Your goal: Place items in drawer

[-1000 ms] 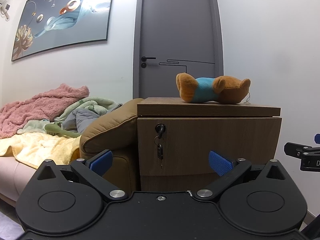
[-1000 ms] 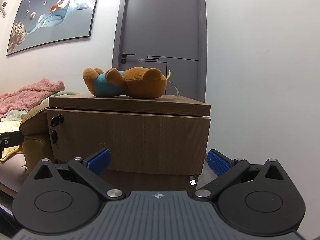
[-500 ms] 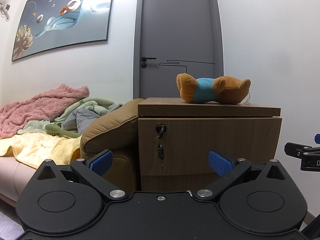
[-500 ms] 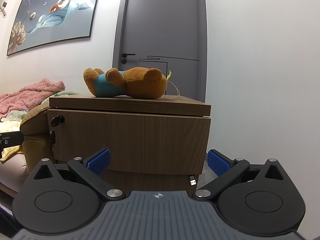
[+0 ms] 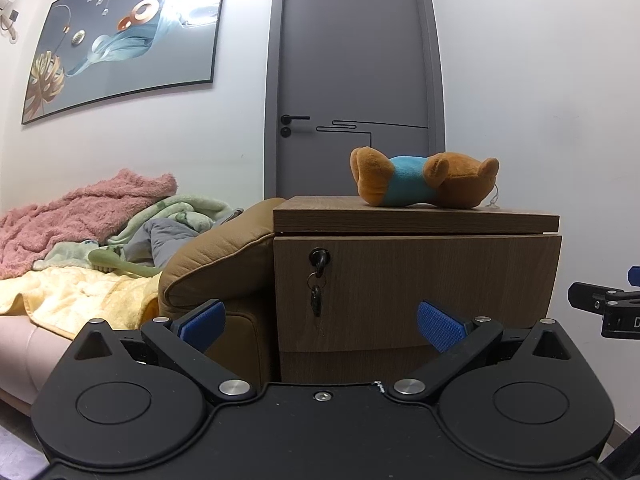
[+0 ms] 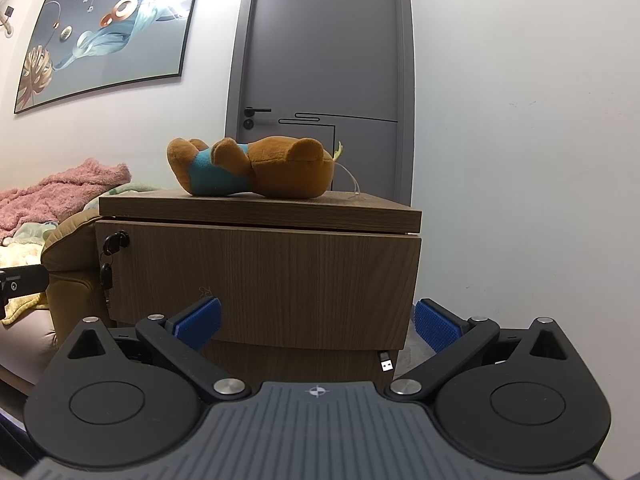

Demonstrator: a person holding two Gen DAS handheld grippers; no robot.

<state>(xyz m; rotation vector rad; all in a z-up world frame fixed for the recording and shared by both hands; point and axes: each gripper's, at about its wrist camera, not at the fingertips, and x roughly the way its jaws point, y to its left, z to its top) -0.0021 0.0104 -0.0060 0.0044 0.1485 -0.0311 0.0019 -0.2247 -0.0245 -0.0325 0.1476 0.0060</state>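
1. Drawer front of brown wood [image 5: 416, 292] sits closed, unchanged — a brown plush bear in blue shirt [image 5: 424, 182] lies on the cabinet top.
2. Your left gripper [image 5: 320, 322] and right gripper [image 6: 316, 320] have barely moved — jaws spread, empty; nothing started.

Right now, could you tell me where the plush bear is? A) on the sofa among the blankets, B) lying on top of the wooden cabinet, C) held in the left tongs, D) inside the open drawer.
B: the plush bear lies on its side on top of the wooden cabinet, whose drawer is shut, and both tongs are open and empty.
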